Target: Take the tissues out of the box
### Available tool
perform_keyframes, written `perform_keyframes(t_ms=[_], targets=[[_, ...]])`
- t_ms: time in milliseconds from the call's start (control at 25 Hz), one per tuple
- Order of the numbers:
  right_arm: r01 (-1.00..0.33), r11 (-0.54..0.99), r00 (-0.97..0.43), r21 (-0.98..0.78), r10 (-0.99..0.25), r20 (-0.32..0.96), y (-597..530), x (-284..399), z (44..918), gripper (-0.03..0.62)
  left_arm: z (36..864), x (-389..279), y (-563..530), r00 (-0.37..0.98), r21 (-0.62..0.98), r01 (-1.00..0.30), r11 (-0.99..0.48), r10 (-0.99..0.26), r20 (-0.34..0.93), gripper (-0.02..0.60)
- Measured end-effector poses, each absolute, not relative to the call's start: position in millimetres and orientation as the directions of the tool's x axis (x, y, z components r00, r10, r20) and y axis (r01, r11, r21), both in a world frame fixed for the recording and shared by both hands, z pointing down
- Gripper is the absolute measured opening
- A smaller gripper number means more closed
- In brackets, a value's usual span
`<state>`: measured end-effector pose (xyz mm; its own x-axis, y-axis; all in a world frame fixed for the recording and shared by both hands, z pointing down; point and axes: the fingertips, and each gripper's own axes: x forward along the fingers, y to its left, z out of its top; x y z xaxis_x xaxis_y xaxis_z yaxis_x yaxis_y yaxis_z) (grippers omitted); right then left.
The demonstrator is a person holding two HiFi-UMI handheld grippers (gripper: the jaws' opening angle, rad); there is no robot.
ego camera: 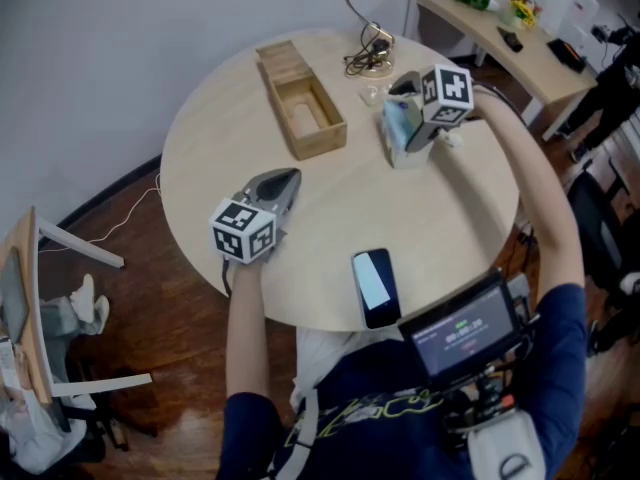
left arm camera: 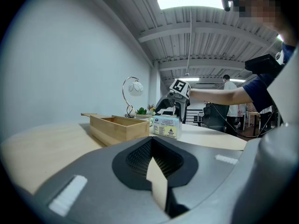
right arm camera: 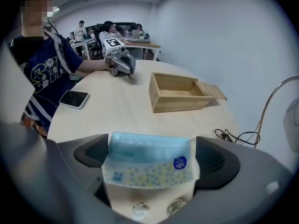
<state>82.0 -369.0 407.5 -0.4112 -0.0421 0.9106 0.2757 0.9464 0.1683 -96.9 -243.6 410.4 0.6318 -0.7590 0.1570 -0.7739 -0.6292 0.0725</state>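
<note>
Blue tissue pack [right arm camera: 148, 164] in right tongs [right arm camera: 149, 174] stands beside wooden box [right arm camera: 180, 94].

A round, pale wooden surface [ego camera: 440, 248] stood on a dark reddish plank floor [ego camera: 170, 308] beside a plain light-grey wall [ego camera: 90, 48]. A long light wooden desk [ego camera: 535, 68] ran along the far side. Overhead, a ribbed white ceiling [left arm camera: 210, 36] carried a bright strip light [left arm camera: 189, 2].

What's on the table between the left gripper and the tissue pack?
Nothing, just bare table between the left gripper and the tissue pack; the head view shows it.
</note>
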Motion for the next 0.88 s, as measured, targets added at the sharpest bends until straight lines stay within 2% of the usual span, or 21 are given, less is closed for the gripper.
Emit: perform_keyframes(t_ms=[280,480,720,880], targets=[[0.259,0.888,-0.618,0.381,-0.151,0.771,-362,80,386,0.577,411,-98,-242,0.632,0.071,-0.774,-0.629,-0.759,0.158,0.005],[0.208,0.794,-0.758,0.571,-0.238,0.608,-350,85,370,0.552,411,-98,-241,0.631,0.070,-0.774,-0.629,-0.760,0.157,0.005],[0.083,0.779,-0.901,0.621,-0.207,0.381,-319,89,365,0.489,411,-99,-240,0.631,0.071,-0.774,-0.629,-0.760,0.157,0.005],[-0.001,0.848,-0.980,0.530,-0.105,0.166,-285,85,349,0.488,410,-99,-241,0.632,0.071,-0.773,-0.630,-0.759,0.155,0.005]])
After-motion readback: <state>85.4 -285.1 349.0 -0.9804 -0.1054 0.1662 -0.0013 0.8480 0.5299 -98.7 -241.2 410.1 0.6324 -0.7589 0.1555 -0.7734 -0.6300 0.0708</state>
